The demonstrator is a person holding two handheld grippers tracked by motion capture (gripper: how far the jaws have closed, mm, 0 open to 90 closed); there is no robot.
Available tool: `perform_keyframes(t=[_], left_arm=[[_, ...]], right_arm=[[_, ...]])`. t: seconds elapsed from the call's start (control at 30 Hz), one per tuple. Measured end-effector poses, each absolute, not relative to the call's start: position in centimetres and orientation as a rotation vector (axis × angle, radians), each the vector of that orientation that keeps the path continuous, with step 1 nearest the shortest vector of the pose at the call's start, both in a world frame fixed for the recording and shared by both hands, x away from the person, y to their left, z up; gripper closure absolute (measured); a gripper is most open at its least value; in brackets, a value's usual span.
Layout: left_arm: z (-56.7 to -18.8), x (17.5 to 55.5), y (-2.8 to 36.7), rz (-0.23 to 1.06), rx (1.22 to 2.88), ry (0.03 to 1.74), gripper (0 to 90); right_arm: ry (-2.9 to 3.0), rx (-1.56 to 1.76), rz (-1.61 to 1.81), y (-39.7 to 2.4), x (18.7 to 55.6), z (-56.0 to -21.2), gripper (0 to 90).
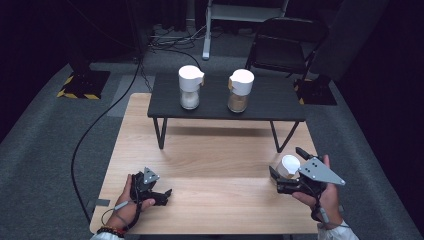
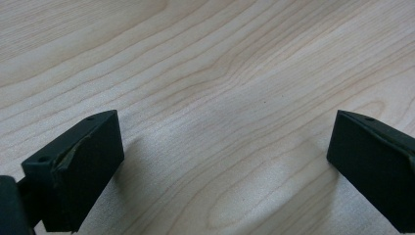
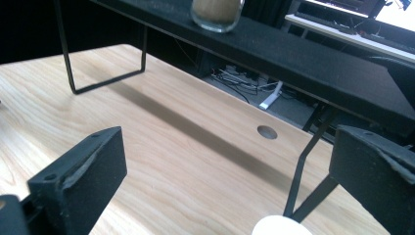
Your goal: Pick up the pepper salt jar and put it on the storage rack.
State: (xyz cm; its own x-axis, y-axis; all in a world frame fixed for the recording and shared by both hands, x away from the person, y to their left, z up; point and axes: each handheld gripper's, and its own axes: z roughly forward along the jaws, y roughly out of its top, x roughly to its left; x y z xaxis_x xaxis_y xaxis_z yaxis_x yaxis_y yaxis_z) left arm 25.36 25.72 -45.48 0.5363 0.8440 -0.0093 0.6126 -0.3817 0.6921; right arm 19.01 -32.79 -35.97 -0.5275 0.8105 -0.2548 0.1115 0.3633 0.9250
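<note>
Left hand-held gripper [image 1: 159, 194] low over the desk [image 1: 210, 150], jaws spread — right hand-held gripper [image 1: 280, 179] likewise spread, white cup [image 1: 290, 165] just beside.

Light wood table [image 1: 210, 150] is carrying a small black shelf [image 1: 265, 100] on thin legs at its far edge. Two jars are sitting on that shelf: a white-filled jar [image 1: 190, 87] left, a brown-filled jar [image 1: 239, 91] right, well apart.

My left gripper [image 1: 162, 195] lies low with its jaws spread wide apart. My right gripper [image 1: 276, 179] is also wide open, held in my right hand [image 1: 327, 195], angled leftward.
</note>
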Motion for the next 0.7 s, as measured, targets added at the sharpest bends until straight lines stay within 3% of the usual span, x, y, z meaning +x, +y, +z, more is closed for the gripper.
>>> perform_keyframes(t=[0.7], left_arm=[[-45.5,25.4,25.7,0.460,2.126,1.173,0.1]], right_arm=[[1.950,0.777,1.059,-33.9,17.0,-39.8,0.2]])
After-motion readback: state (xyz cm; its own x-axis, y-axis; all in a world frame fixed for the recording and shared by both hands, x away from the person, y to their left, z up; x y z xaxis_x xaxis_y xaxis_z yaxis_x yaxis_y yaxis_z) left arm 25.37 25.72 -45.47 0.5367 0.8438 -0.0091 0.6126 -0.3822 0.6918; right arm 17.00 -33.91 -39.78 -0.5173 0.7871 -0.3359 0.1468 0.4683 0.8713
